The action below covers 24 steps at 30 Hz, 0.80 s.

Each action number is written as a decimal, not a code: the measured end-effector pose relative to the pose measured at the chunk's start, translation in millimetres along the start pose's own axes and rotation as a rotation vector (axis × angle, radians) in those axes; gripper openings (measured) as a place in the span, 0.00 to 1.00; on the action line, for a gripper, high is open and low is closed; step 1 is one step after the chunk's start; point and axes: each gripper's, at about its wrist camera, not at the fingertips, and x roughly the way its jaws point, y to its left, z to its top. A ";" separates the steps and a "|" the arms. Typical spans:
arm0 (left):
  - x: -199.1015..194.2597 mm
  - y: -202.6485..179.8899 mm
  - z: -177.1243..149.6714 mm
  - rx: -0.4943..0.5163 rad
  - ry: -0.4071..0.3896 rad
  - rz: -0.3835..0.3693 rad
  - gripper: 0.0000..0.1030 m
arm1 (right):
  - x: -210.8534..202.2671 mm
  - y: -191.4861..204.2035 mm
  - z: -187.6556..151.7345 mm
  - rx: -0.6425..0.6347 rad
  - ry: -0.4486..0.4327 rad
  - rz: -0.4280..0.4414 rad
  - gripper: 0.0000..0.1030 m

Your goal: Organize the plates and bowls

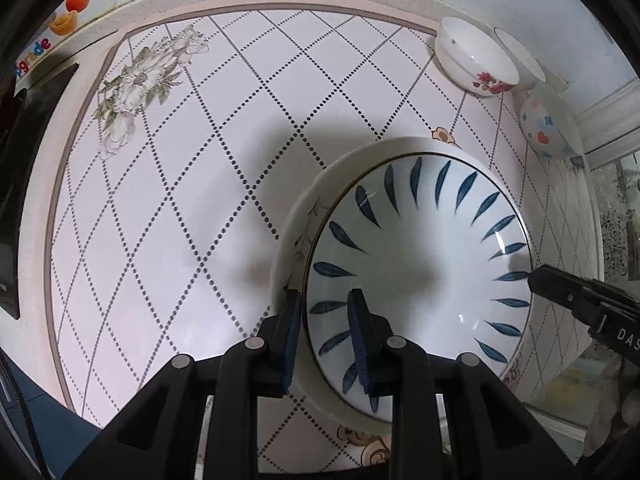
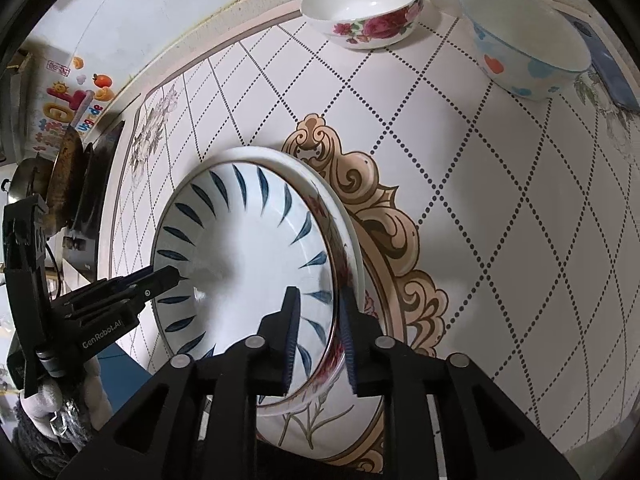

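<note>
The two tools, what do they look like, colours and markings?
Both are matte black plastic with paired fingers faced in ribbed blue pads and round silver pivot pins. The left tool carries white "GenRobot.AI" lettering; the right tool shows white letters "DAS". The hand on the left tool wears a light-coloured glove.

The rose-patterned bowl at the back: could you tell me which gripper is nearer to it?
Right, marginally. Both the right gripper and left gripper straddle the blue-leaf plate, well short of the rose-patterned bowl.

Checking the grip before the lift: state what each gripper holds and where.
Both hold the blue-leaf plate by its rim: left gripper at its left edge, right gripper at its right edge.
</note>
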 end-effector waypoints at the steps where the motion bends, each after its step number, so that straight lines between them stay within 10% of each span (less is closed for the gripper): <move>1: -6.9 0.0 -2.3 0.002 -0.012 0.002 0.21 | -3.2 0.7 -0.8 -0.003 -0.008 -0.009 0.26; 5: -43.1 -5.5 -15.4 0.026 -0.073 0.026 0.21 | -26.5 10.7 -7.5 -0.011 -0.046 -0.024 0.30; 9: -87.5 -13.5 -34.3 0.029 -0.152 0.061 0.24 | -62.4 30.2 -27.9 -0.052 -0.103 -0.062 0.64; 12: -120.8 -19.2 -51.9 0.041 -0.228 0.081 0.29 | -91.7 44.3 -48.7 -0.079 -0.155 -0.081 0.71; 17: -159.5 -28.6 -76.4 0.046 -0.307 0.083 0.71 | -143.0 61.8 -90.4 -0.088 -0.227 -0.094 0.82; 24: -201.6 -41.7 -118.4 0.072 -0.406 0.071 0.94 | -196.2 88.3 -147.7 -0.138 -0.324 -0.140 0.89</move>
